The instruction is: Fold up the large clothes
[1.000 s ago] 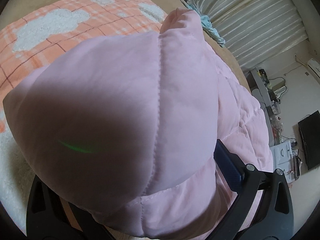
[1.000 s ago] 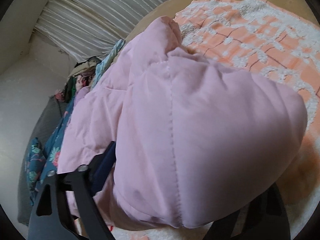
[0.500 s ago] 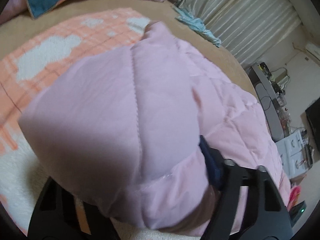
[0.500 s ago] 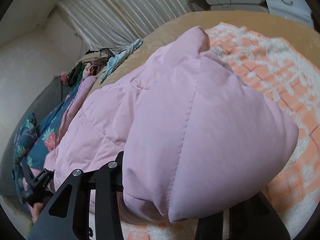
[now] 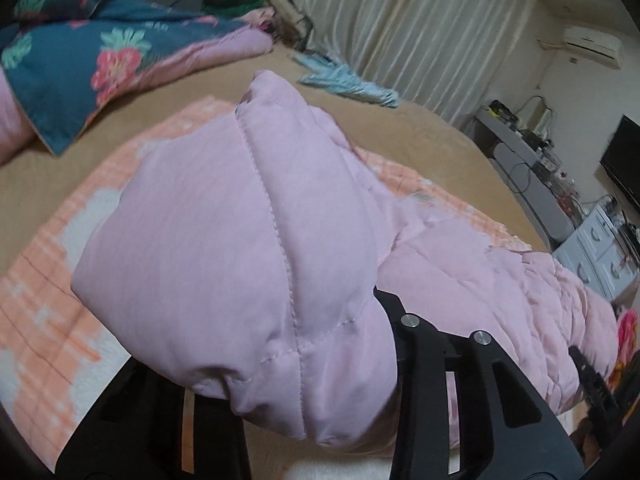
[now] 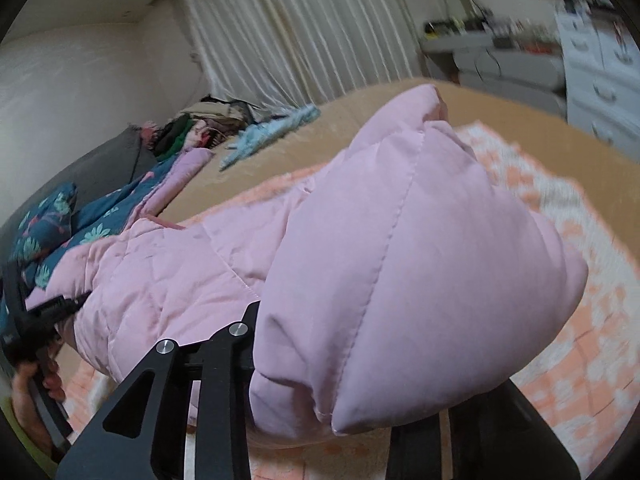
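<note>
Bedroom scene, bed [image 5: 420, 128] with tan cover and an orange checked blanket [image 5: 48, 280] on top. Nearest: left gripper [image 5: 280, 412] and right gripper [image 6: 344, 412], jaws closing, each with a thick bunch of the pink puffer jacket [image 5: 224, 232] between them, pads hidden by fabric. Jacket spans both grippers, hood end bulging forward, raised off the blanket. Further back: floral quilt [image 5: 100, 52], clothes pile, curtains [image 5: 420, 20]. Risk, judged: slick padded fabric could slip out if the bite is shallow; uneven lift would skew the fold.
</note>
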`<state>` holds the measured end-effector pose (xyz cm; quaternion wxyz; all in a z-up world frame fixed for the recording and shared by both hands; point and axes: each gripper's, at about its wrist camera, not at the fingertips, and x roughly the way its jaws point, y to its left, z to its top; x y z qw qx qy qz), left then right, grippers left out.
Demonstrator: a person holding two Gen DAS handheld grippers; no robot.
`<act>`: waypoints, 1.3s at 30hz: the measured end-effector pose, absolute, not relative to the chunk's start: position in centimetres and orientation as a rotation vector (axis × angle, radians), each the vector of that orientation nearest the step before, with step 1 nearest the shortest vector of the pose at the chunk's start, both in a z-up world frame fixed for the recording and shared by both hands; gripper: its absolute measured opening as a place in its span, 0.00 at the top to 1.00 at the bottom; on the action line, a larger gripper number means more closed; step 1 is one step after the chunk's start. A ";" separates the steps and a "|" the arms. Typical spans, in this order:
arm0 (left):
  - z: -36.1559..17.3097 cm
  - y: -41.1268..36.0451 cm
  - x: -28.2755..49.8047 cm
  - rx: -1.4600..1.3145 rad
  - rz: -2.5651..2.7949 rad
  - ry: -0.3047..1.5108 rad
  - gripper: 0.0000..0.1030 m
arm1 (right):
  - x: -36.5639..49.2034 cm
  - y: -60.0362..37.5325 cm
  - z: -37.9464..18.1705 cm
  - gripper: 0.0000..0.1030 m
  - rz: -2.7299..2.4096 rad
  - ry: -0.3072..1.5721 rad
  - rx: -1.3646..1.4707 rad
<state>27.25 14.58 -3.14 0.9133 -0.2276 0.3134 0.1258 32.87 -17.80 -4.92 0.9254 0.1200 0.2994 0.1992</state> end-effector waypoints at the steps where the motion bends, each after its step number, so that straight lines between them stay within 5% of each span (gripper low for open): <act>1: -2.6 14.4 27.0 -0.456 0.252 0.640 0.73 | 32.5 -17.8 -4.5 0.72 0.408 0.598 0.234; 14: -0.9 14.2 21.9 -0.402 0.222 0.649 0.73 | 25.3 -18.6 -2.4 0.73 0.449 0.505 0.113; 39: -3.4 13.9 14.2 -0.355 0.206 0.716 0.72 | 16.8 -20.4 -5.6 0.73 0.405 0.611 0.160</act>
